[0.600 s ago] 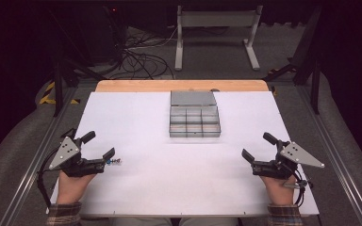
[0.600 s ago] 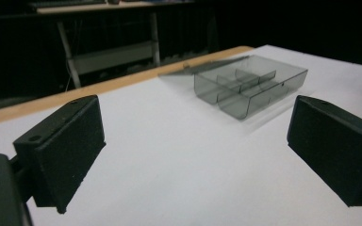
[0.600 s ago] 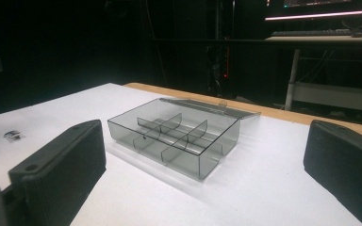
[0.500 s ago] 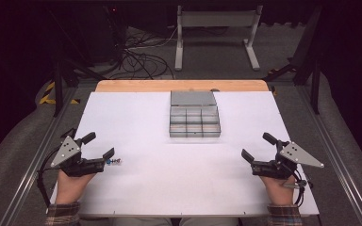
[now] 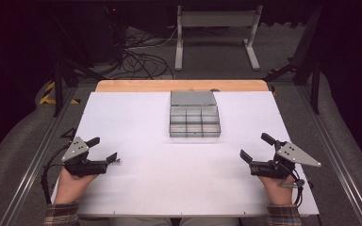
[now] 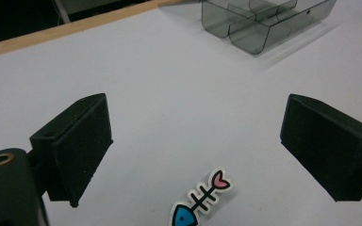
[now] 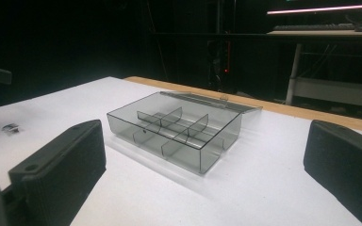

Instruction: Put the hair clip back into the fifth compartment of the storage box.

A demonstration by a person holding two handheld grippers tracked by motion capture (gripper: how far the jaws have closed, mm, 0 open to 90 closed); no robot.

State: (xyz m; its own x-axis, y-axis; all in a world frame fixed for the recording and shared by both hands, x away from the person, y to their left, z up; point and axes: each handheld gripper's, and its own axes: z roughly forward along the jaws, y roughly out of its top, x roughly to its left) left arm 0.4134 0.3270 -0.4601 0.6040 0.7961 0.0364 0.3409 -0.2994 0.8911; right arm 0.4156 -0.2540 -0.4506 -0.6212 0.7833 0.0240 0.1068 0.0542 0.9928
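Just ahead of the left gripper [image 6: 195,141] lies the fish-bone sticker [image 6: 199,197]

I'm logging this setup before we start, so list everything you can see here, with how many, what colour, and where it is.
Small fish-skeleton sticker: one, blue head, black bones, pink tail; flat on the table, just ahead of the left tool.
Smoky grey clear plastic compartment box: one, lid open toward the far side; centre of the table, toward the far edge.
White table top: one, with a light wooden strip along its far edge.
Grey metal stand: one, on the floor beyond the table.
Black cables: a tangle, on the floor behind the table.
Left tool: one, black, jaws open, near left corner.
Right tool: one, black, jaws open, near right corner.
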